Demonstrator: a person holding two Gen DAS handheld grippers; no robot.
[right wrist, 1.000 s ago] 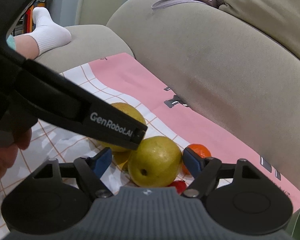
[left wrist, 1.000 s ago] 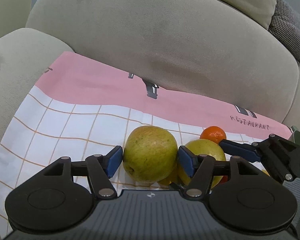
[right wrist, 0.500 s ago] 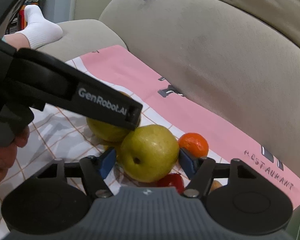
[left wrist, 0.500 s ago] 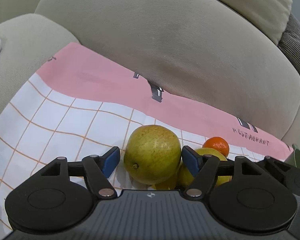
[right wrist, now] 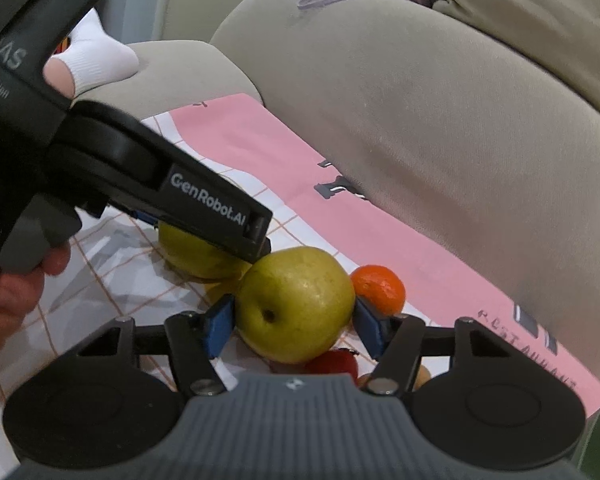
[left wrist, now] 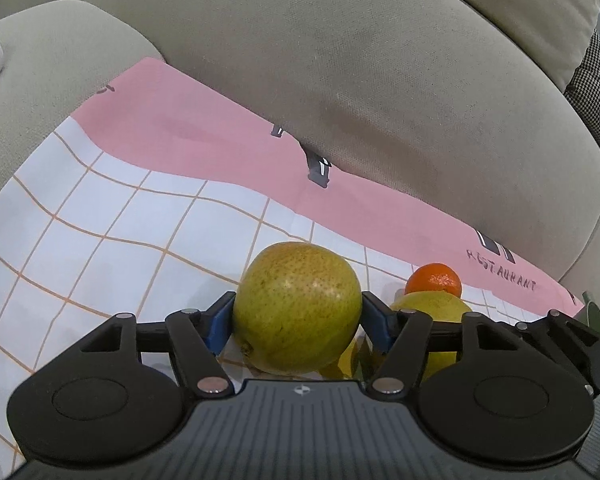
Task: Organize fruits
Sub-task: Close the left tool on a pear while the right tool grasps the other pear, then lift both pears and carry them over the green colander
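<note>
Two yellow-green pears sit low in the middle of each wrist view, on a pink-and-white checked cloth (left wrist: 132, 216) spread over a beige sofa (left wrist: 380, 80). The left gripper (left wrist: 298, 316) has just closed its blue pads against the left pear (left wrist: 296, 312) at its widest part. The right gripper (right wrist: 292, 320) has its pads on the sides of the right pear (right wrist: 296, 304), just beside a mandarin (right wrist: 380, 288). The pears look firm, fairly heavy, smooth-skinned and bruisable, so a gentle grip across the belly probably suits.
</note>
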